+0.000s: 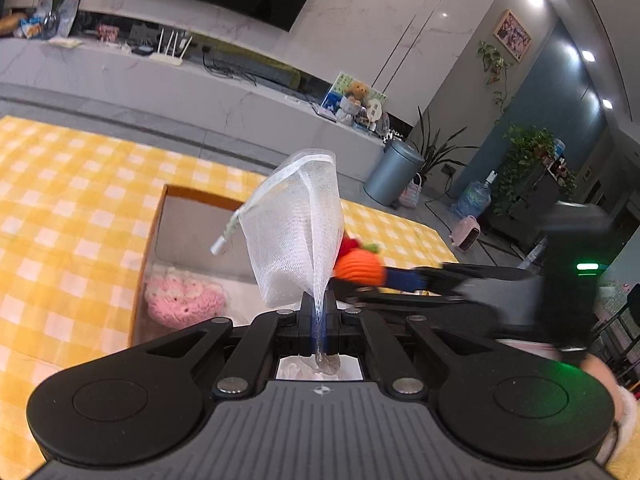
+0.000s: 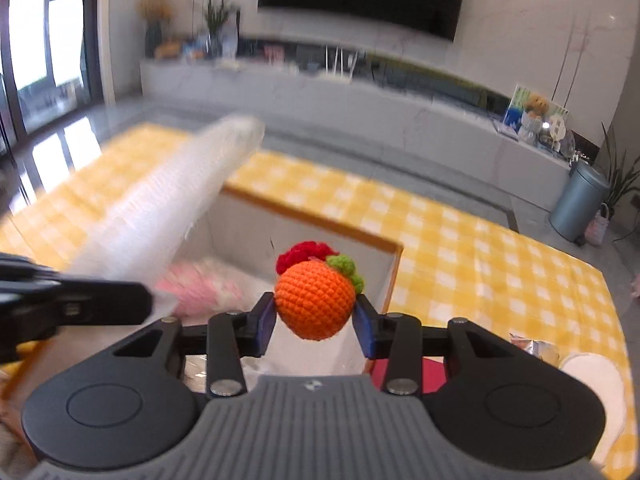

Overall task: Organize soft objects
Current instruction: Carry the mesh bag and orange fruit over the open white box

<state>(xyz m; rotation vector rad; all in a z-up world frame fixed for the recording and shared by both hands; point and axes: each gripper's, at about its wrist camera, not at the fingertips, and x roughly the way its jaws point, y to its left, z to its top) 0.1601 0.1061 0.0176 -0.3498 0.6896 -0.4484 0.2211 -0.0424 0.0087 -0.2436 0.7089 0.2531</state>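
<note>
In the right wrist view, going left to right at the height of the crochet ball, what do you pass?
Left hand-held gripper pinching the white mesh bag → pink knitted item in the box → orange crochet ball → yellow checked cloth.

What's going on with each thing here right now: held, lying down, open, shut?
Left gripper: shut on the mesh bag.
Mesh bag: held up above the box.
Right gripper: shut on the orange knitted ball.
Orange knitted ball: held above the box.
Box: open-topped, on the checked cloth.
Pink knitted piece: lying inside the box.
</note>
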